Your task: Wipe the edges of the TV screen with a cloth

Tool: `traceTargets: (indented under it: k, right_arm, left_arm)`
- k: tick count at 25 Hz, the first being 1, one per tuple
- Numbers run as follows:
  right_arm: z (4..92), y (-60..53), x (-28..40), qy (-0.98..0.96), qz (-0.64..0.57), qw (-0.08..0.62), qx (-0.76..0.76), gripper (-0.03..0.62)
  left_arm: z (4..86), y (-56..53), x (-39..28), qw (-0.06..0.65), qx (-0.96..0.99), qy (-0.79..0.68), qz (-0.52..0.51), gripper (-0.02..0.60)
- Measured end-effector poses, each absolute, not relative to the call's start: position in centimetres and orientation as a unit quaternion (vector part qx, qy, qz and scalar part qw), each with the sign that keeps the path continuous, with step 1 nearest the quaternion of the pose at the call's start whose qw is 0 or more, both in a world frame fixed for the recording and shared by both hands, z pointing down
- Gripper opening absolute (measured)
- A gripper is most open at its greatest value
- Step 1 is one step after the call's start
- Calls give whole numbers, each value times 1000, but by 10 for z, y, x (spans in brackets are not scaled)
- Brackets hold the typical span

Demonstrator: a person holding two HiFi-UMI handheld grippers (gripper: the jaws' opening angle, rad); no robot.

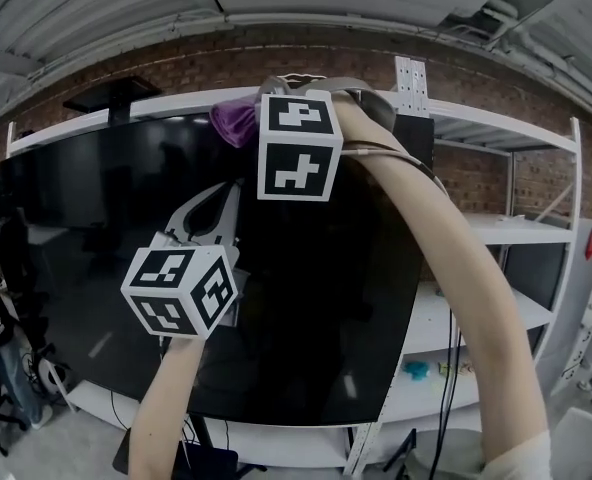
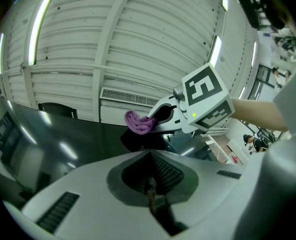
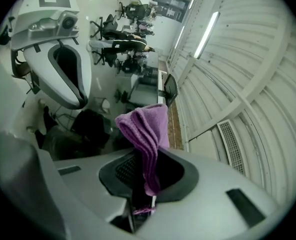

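White plastic right gripper, jaws pinched on a folded purple microfibre cloth, white left gripper at upper left

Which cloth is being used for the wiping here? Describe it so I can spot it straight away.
Find the big black TV screen in front of the white shelves, then follow its top edge towards the middle. There the right tongs are shut on a small folded purple cloth, held at that edge. It is the only purple thing nearby; everything around it is black, white or grey.
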State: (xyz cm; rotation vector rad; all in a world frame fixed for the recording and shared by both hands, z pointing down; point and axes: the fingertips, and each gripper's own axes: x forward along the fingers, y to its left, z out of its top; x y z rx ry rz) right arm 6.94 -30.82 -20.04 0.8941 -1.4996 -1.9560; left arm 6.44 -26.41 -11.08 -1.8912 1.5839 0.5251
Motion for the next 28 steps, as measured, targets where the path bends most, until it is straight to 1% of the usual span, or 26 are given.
traceTargets:
  k: [9,16,21,28]
  right_arm:
    - [-199,-340,191,-565,-679,284,373,63]
    - [-201,-359,268,-584,-648,284,399,63]
    - [-201,-366,300,-597,-634,270,412,63]
    - [-204,-367,322,-654,-594,204,423,63]
  left_arm:
    - [-109,-274,157,310,-741,564,190,15]
    - [-100,-285,204,300,-751,557,189,15]
    - [-93,-295,230,294,-759,549,192,15]
    - [-80,-309,245,287,-767,545,181,15]
